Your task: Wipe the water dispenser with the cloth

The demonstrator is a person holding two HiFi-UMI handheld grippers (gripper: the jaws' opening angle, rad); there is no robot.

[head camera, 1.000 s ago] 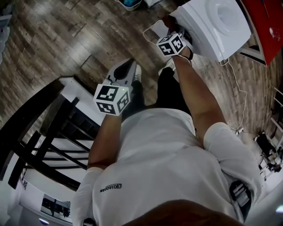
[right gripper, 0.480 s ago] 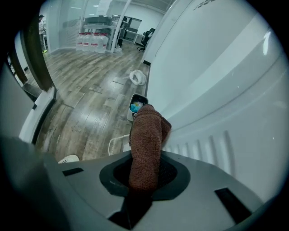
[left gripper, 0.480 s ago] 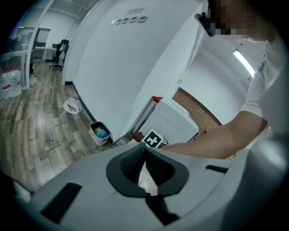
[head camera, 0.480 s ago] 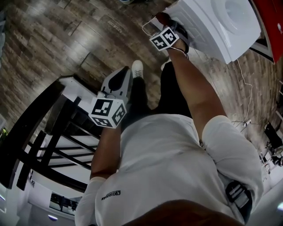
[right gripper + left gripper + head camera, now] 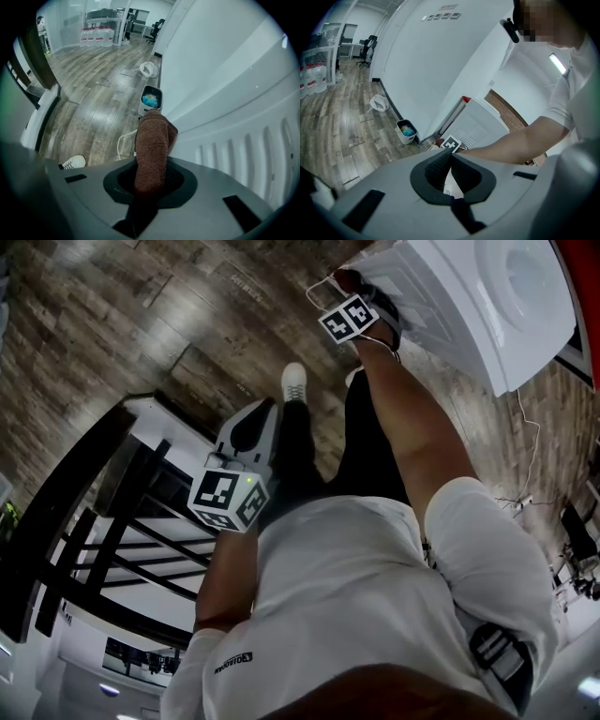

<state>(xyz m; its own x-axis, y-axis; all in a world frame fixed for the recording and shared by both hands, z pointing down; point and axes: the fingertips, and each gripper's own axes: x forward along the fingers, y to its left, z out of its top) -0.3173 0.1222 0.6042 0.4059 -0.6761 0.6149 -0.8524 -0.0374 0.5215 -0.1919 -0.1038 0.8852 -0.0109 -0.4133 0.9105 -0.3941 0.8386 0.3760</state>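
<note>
Room: office w/ wood floor point(image 5: 141, 324), white wall, bin point(image 5: 151, 100) at wall foot.
Dispenser: white dispenser point(image 5: 469, 306), upper right in head view; flat side panel w/ vent slots point(image 5: 262, 145) fills right half of right gripper view.
Cloth: brown cloth point(image 5: 152, 145), lower end pinched in R gripper point(image 5: 150, 180); free end sticks out ahead along jaw axis, folded over at tip.
R jaws: clamped on cloth, nothing else between.
Key relation: panel lies to right of cloth, seen along jaws. Cloth tip touching or just beside it, contact not certain. Cloth's long axis approx parallel to panel face, so flank of cloth faces plastic, not its end.
L gripper point(image 5: 251, 423): low, by person's leg, above black rack point(image 5: 122, 540), well apart from dispenser. Pads pressed together at tips, holding nothing.
Nearer arm: right, by far. Left idle.
Step (judged): wiping side panel, near its front edge; most of panel and top likely not yet covered.
Next move (judged): press sideways to right into panel, then stroke along it toward vents or downward.
Risk (judged): loose cloth end may fold back instead of lying flat; white cable point(image 5: 123, 140) lies on floor below.
</note>
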